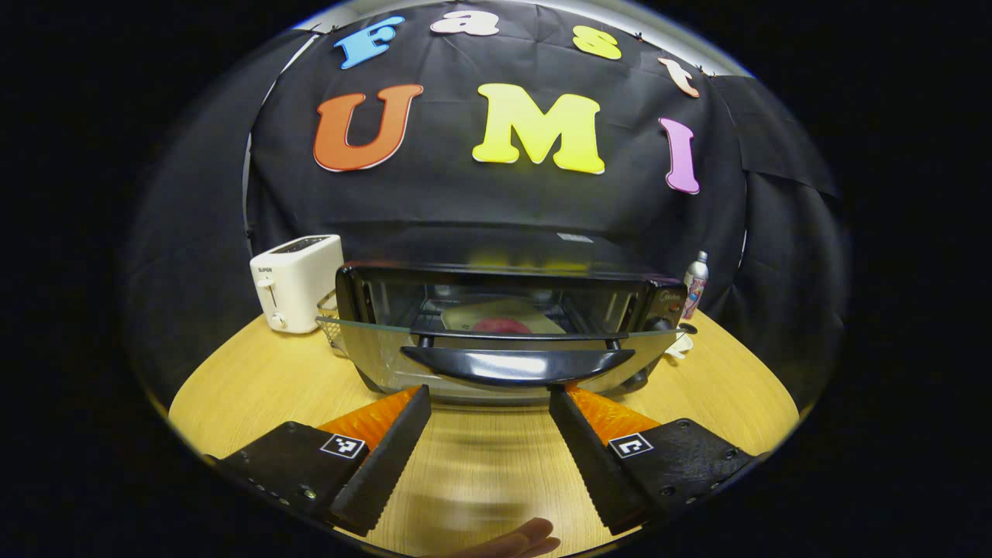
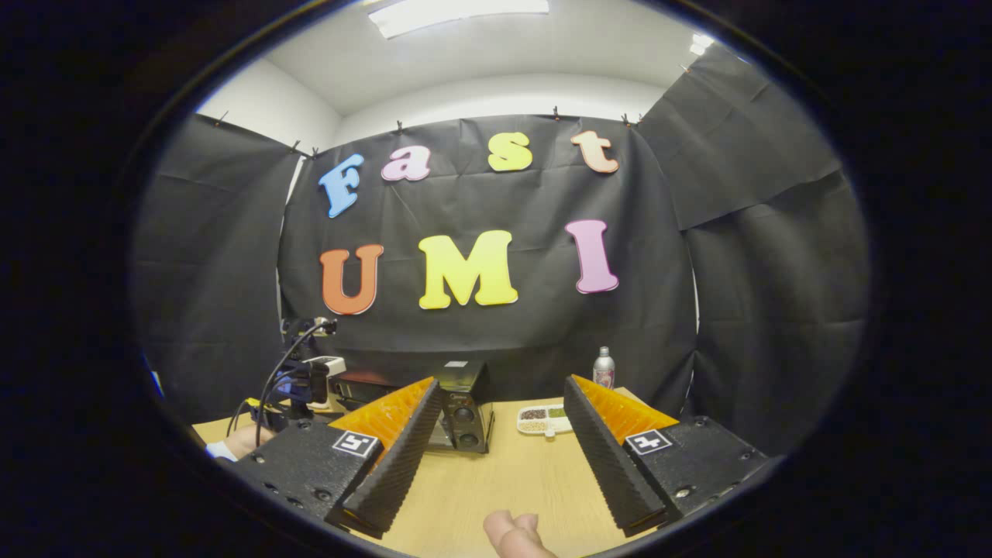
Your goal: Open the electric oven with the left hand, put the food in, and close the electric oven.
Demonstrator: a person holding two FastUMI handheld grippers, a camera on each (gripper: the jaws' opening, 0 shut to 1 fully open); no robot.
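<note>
Since its drop-down door is glass and hinged low, the electric oven (image 1: 504,310) likely handles as rigid, fragile and smooth; best held by the black bar handle (image 1: 515,364). Black casing, door lowered, plate of food (image 1: 502,319) inside; centre frame on the wooden surface (image 1: 480,465). Left tool (image 1: 490,399) open, empty, just below the handle. Right tool (image 2: 502,391) open, empty.

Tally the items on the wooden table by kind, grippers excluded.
Appliances: 2, black electric oven and white toaster
Bottles: 1, silver spray bottle
Trays: 1, white divided snack tray
Plates: 1, pale plate of food inside the oven
Total: 5
</note>
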